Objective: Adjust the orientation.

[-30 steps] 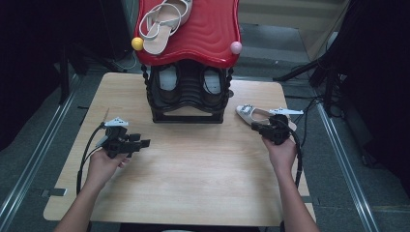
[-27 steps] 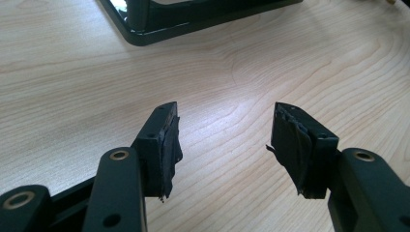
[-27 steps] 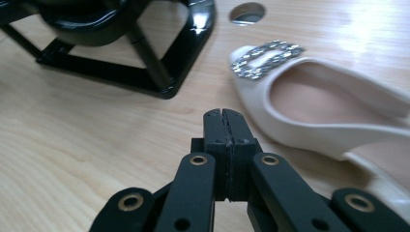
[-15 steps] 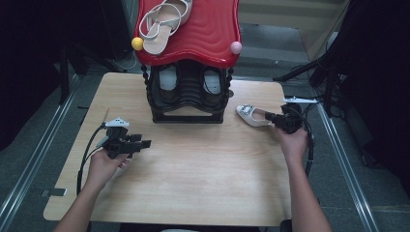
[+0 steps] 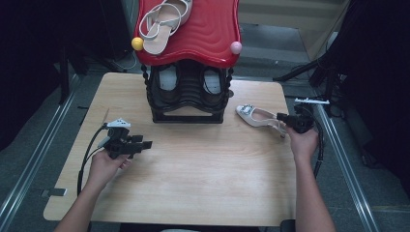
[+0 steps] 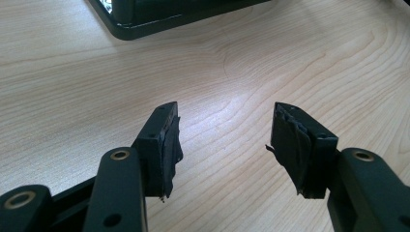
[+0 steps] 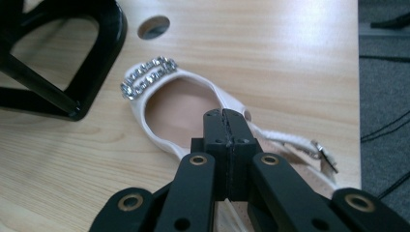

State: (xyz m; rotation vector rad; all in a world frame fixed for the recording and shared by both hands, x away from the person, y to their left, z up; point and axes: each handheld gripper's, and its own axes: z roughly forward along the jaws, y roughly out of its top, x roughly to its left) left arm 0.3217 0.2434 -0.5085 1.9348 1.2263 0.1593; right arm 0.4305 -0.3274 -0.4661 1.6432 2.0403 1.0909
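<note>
One shoe in hand, bound for the rack
We pinch the white shoe [image 7: 169, 104] in our right gripper [image 7: 225, 118]; left gripper [image 6: 225, 140] spread, idle; next, lift it to the shoe rack [image 5: 188, 92]

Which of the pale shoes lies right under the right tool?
The white slingback with the rhinestone buckle, alone on the table right of the rack, under the right tool; the strappy sandal lies on the rack's red top.

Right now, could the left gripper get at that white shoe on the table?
Probably not without moving far: the left gripper sits across the table from the white shoe, and the right gripper is already at its heel.
</note>
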